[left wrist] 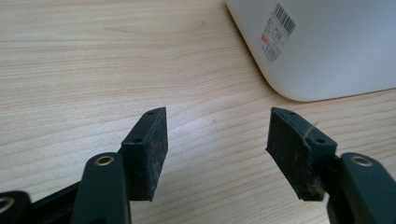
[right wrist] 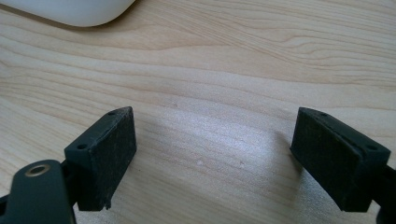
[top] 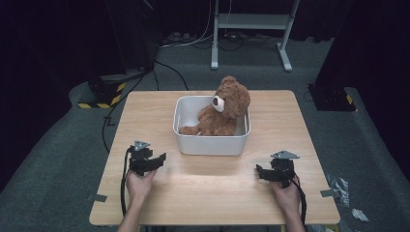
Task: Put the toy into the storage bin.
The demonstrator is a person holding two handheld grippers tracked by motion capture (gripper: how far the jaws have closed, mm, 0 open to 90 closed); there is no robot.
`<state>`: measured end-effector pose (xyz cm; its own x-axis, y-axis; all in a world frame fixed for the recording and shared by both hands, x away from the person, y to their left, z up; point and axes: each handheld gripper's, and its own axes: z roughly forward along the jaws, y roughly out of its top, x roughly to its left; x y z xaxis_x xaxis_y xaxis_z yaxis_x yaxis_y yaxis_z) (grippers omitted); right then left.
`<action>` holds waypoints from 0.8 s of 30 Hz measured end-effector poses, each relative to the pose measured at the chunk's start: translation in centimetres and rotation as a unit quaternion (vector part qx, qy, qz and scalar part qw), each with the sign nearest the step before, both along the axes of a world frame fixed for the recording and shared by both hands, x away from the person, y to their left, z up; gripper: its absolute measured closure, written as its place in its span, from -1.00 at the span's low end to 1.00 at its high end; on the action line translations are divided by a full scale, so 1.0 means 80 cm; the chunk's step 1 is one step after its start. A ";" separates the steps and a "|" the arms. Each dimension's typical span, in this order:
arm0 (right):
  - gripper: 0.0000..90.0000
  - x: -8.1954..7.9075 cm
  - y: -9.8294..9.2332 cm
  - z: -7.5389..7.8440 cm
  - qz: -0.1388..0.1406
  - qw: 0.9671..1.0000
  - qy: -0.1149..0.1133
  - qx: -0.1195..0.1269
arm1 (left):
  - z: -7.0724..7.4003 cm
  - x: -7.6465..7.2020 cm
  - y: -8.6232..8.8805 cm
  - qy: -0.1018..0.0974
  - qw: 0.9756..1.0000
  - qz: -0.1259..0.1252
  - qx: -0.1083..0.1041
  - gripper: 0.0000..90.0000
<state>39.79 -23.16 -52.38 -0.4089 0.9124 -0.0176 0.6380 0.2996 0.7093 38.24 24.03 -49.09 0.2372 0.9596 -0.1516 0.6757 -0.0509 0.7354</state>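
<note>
Teddy bear (top: 226, 107), brown and plush, sits slumped in the white bin (top: 211, 143) on the wooden table (top: 212, 193), well ahead of both pairs of jaws and touched by neither. In the high view the left gripper (top: 155, 159) rests low over the table, ahead of the person's left hand (top: 139, 183), with the bin's near left corner just beyond its jaws. Its own view shows the jaws standing apart with bare wood between them and the bin's labelled wall (left wrist: 327, 46) ahead to their right. The right gripper (top: 263, 173), in the right hand (top: 286, 193), has its jaws spread wider over bare wood, gripping nothing; the bin's rounded corner (right wrist: 74, 11) lies ahead to their left.
</note>
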 end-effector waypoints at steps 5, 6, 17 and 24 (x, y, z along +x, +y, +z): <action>-0.70 0.000 0.000 0.000 0.000 1.000 0.000 0.000 | -0.003 0.000 0.000 -0.001 1.000 0.004 0.002 -0.15; -0.70 0.000 0.000 0.000 0.000 1.000 0.000 0.000 | -0.005 0.001 0.000 -0.001 1.000 0.003 0.003 -0.15; -0.70 0.000 0.000 0.000 0.000 1.000 0.000 0.000 | -0.012 0.006 -0.005 -0.001 1.000 0.006 0.018 -0.15; -0.70 0.000 0.000 0.000 0.000 1.000 0.000 0.000 | -0.017 0.009 -0.008 -0.001 0.999 0.008 0.033 -0.15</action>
<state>39.79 -23.17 -52.39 -0.4091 0.9123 -0.0177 0.6378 0.2998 0.7095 38.93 23.40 -50.46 0.2223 0.9711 -0.0872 0.6751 -0.0888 0.7323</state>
